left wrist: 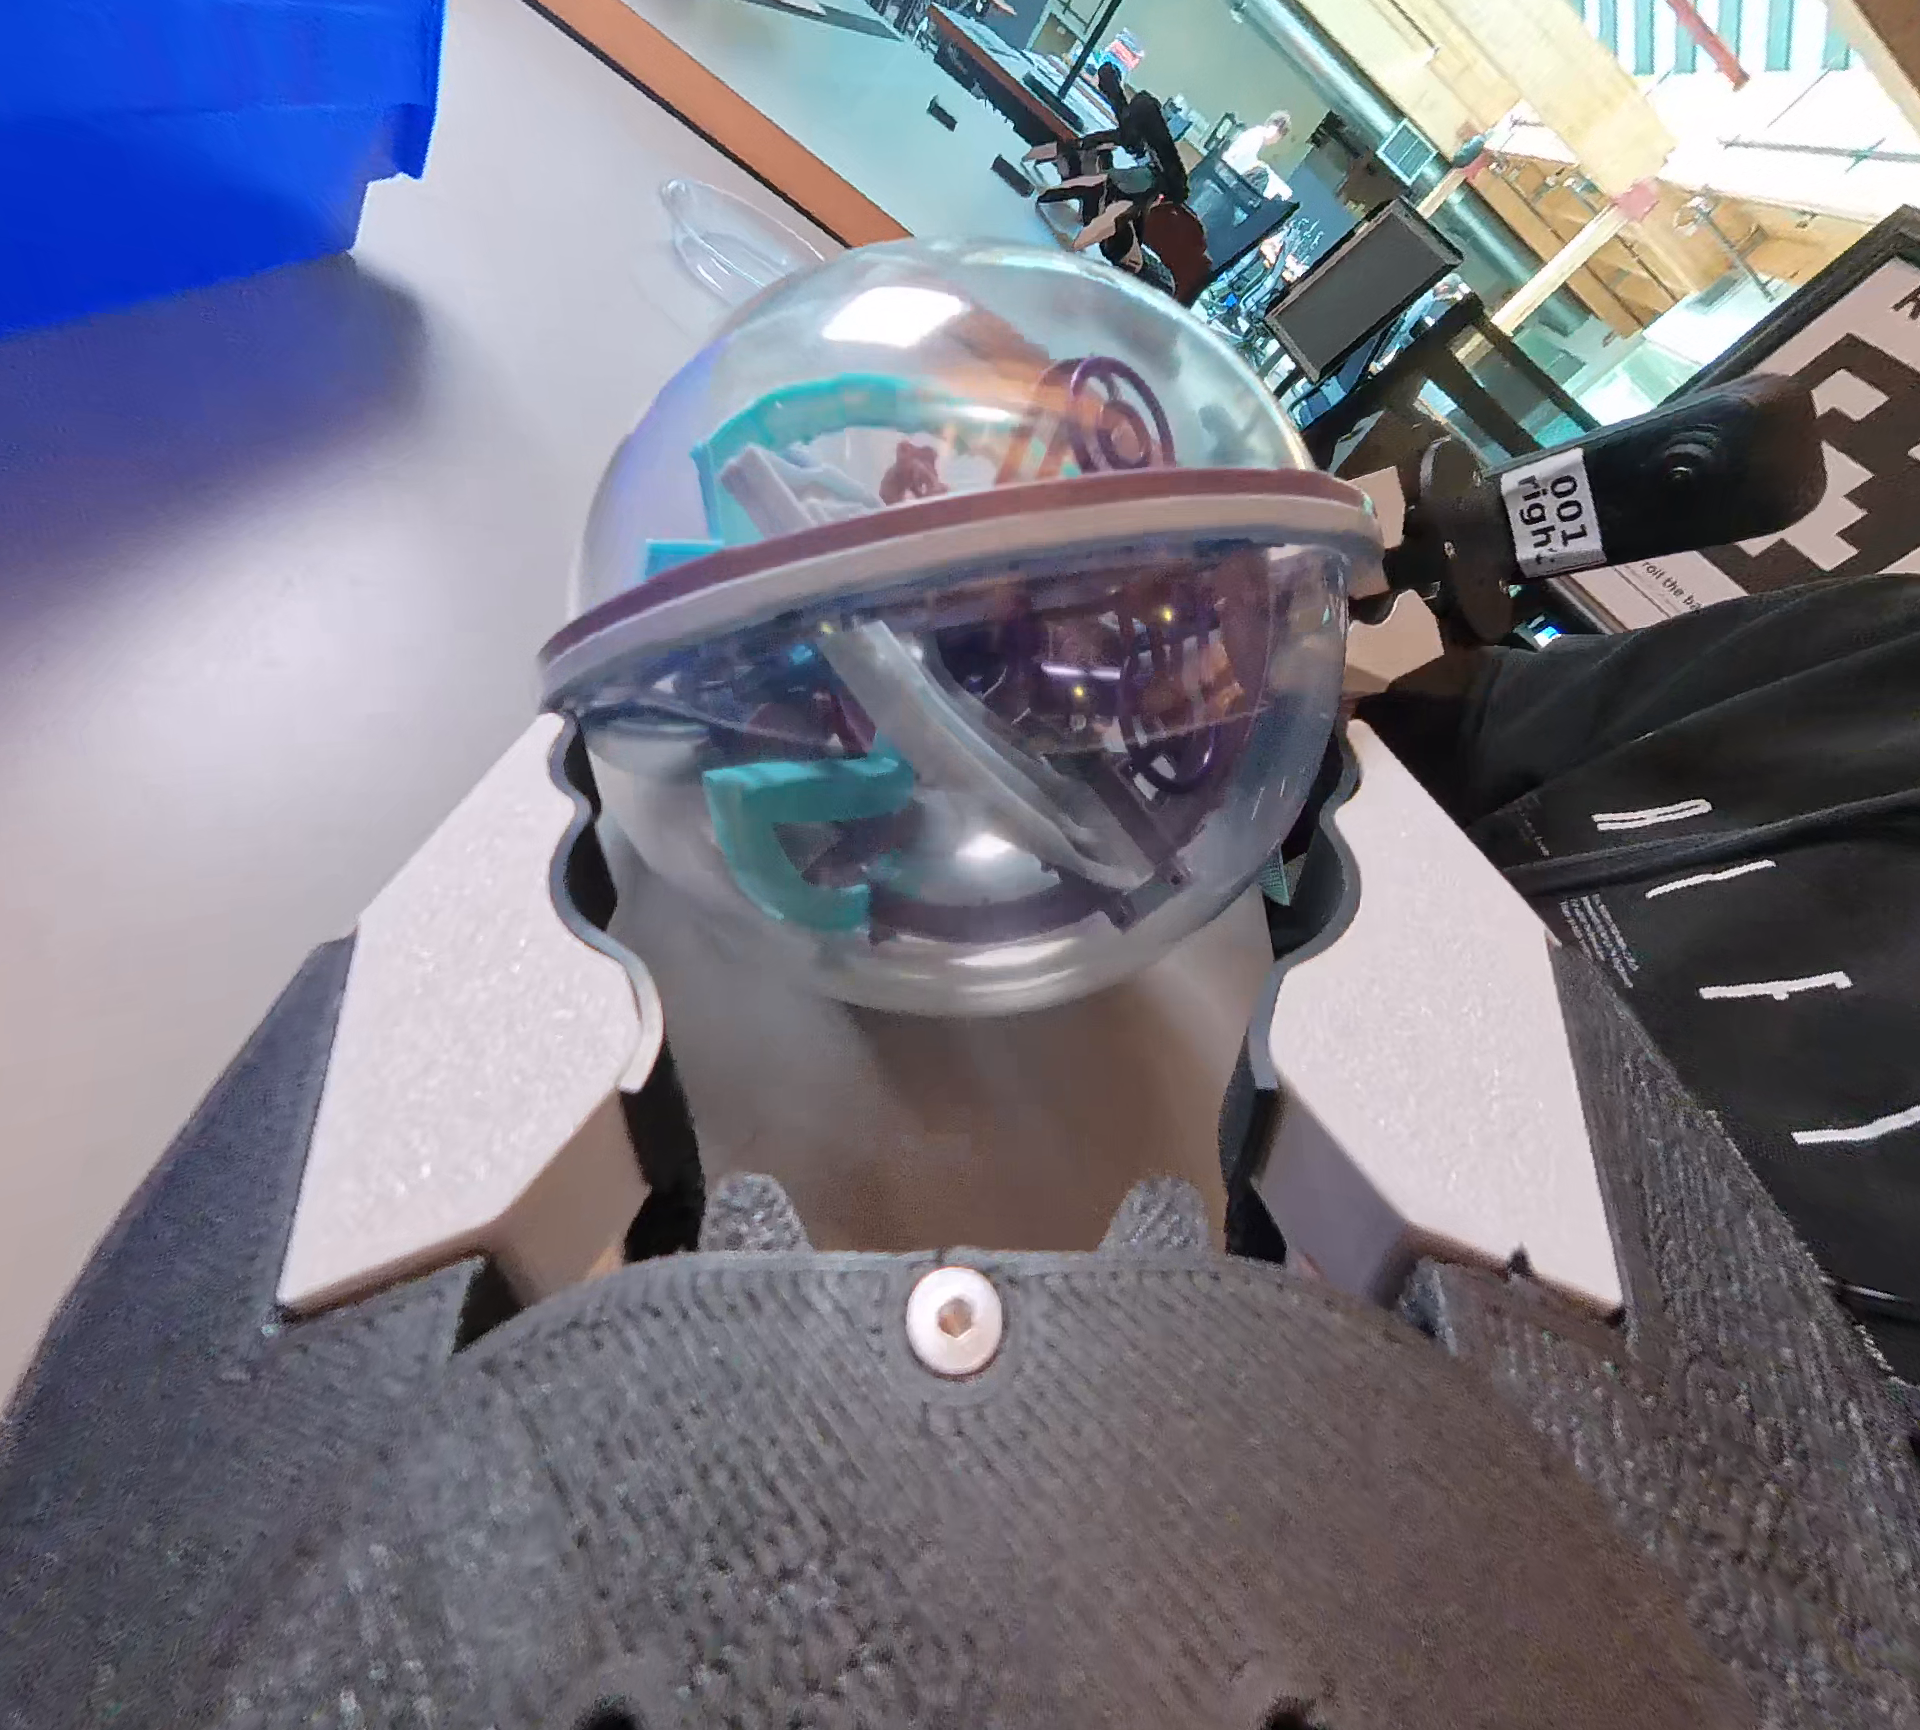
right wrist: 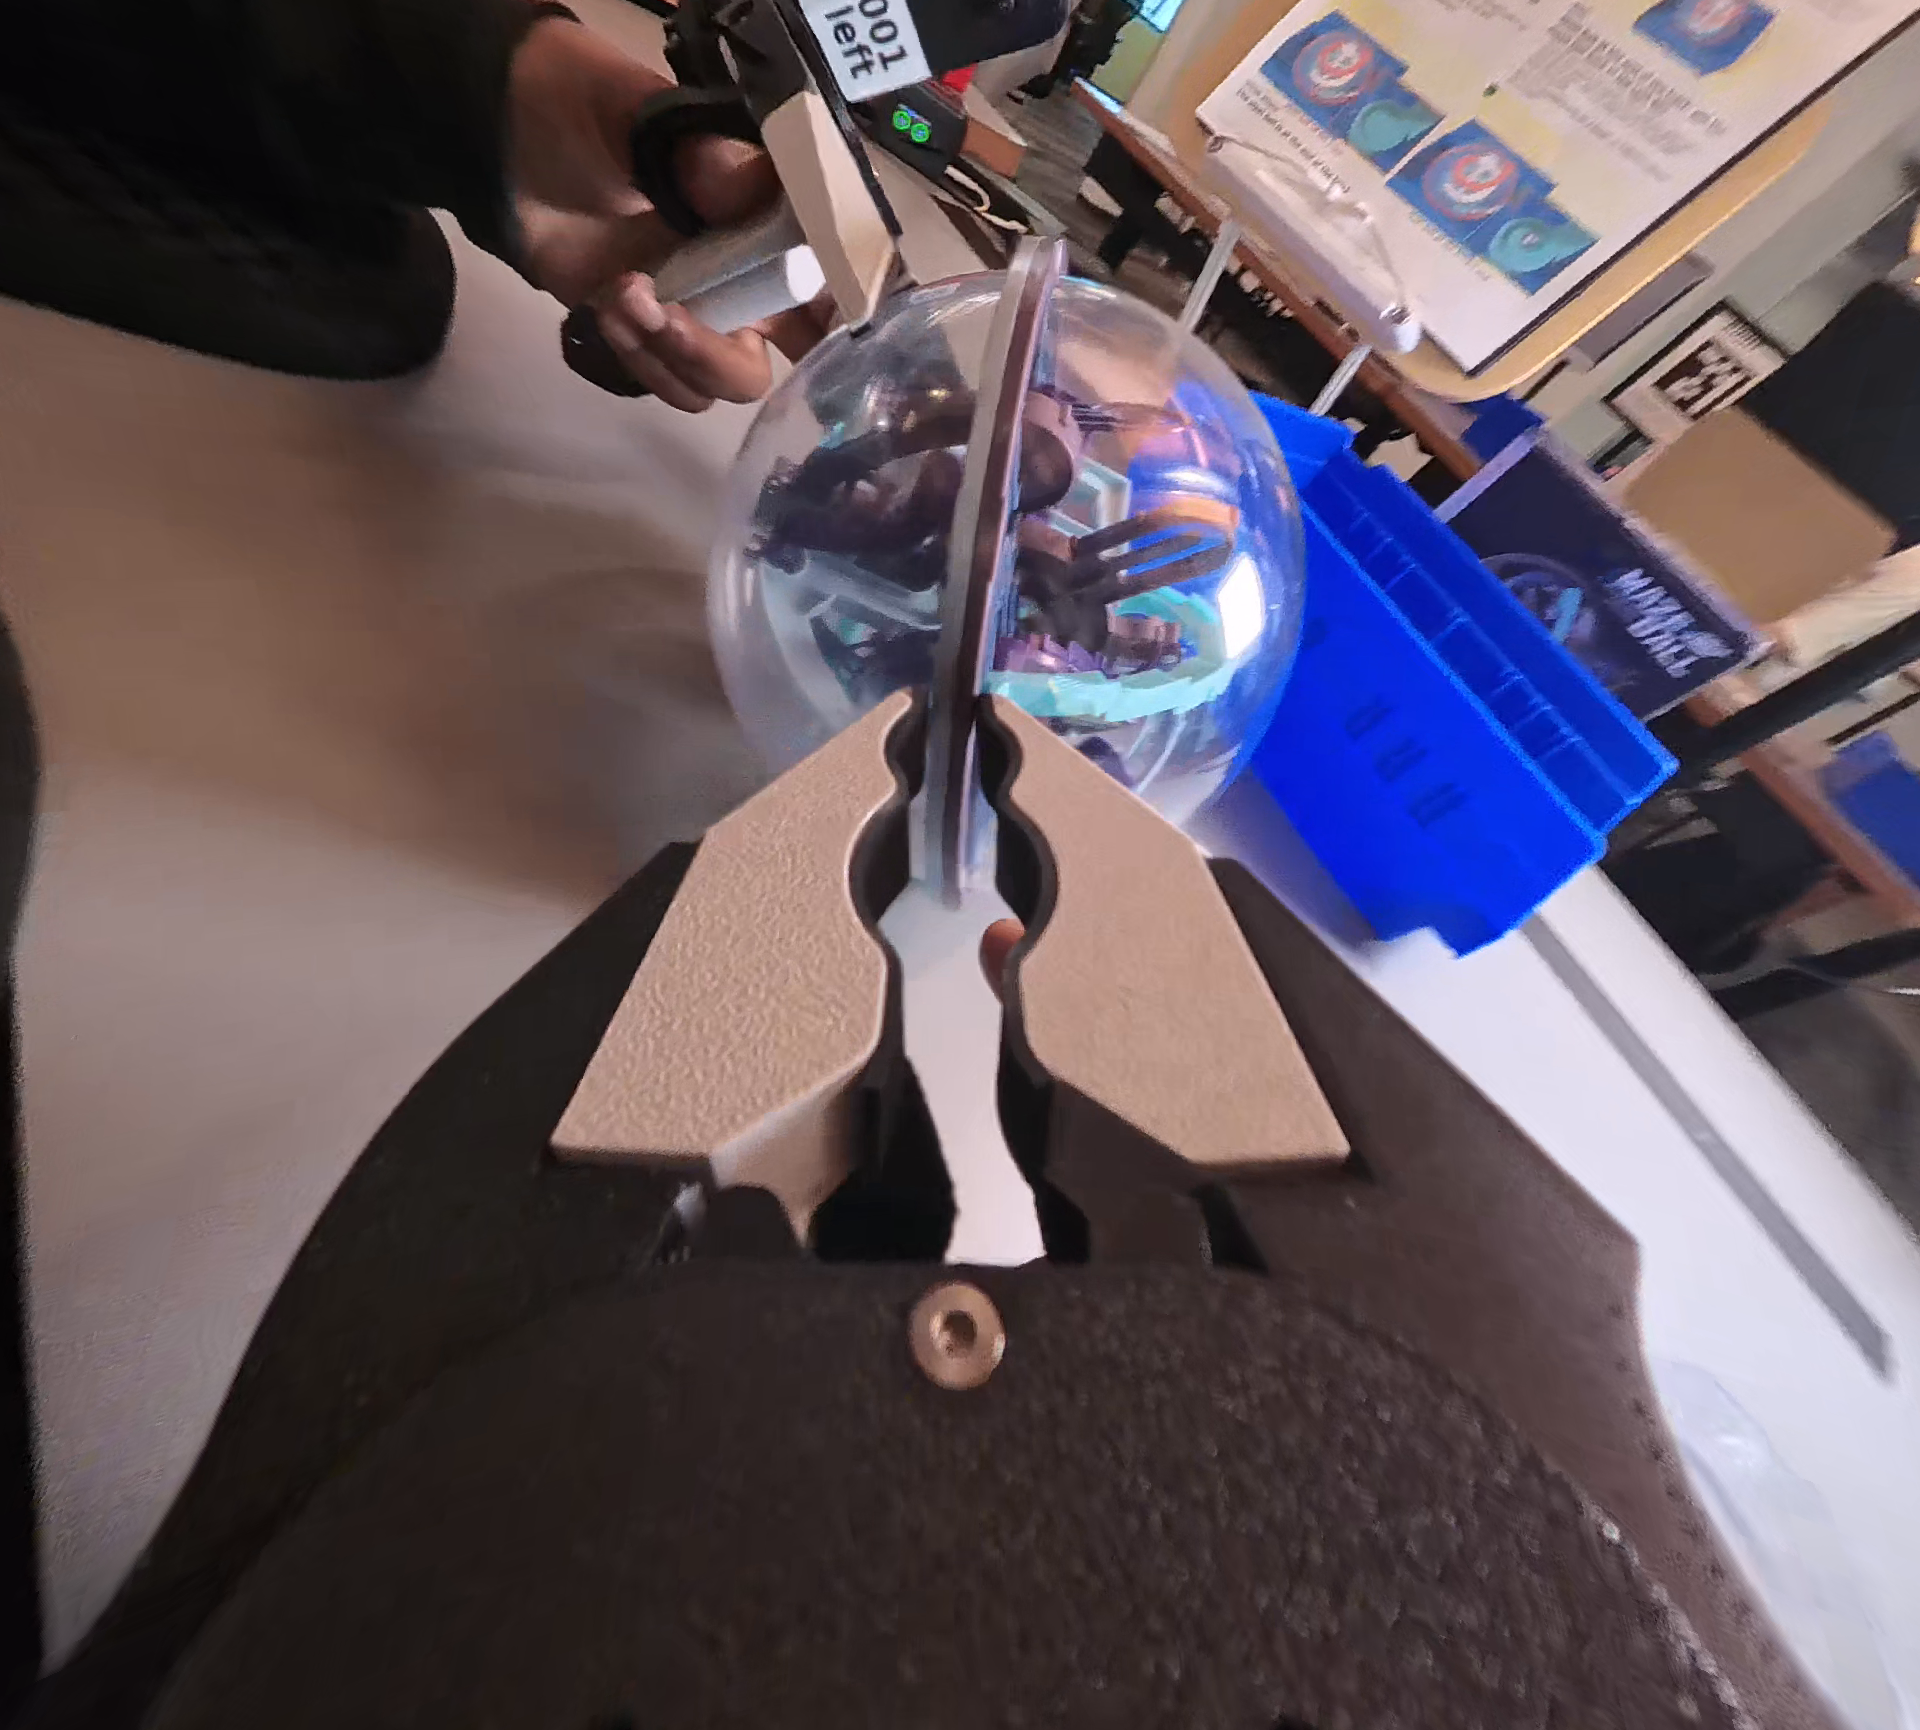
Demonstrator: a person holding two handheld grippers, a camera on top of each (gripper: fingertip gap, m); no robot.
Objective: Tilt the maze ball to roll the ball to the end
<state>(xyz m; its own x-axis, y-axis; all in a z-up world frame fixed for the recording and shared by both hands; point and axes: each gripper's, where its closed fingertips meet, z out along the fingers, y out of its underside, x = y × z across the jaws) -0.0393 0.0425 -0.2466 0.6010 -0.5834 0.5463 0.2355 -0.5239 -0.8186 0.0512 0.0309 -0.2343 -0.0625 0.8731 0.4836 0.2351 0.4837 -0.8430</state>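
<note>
Nearest the lens in the right wrist view, the right gripper (right wrist: 951, 724) is pinching the dark rim band of the maze ball (right wrist: 1003, 527), its tan jaws nearly pressed together on the thin edge, which is running almost upright between them. In the left wrist view, the left gripper (left wrist: 951, 750) is cradling the same clear sphere (left wrist: 951, 620) from the other side, its pale jaws spread wide and pressing against the lower half of the shell, the rim band slanting across just above them. Teal, purple and grey tracks are showing through the plastic; the small rolling ball inside cannot be picked out. The sphere is sitting low over the pale grey desk (left wrist: 260, 641), though whether it is touching the surface cannot be told. Just beyond it, a hand (right wrist: 613, 215) in a dark sleeve is gripping the left tool's handle. A clear plastic dish (left wrist: 727, 231) is lying on the desk behind the sphere, and a blue bin (right wrist: 1455, 724) is standing near it, toward the desk's far side. Farther back, an instruction board (right wrist: 1538, 80) with coloured pictures is leaning on a stand, and a large workshop hall with benches is stretching into the distance.
</note>
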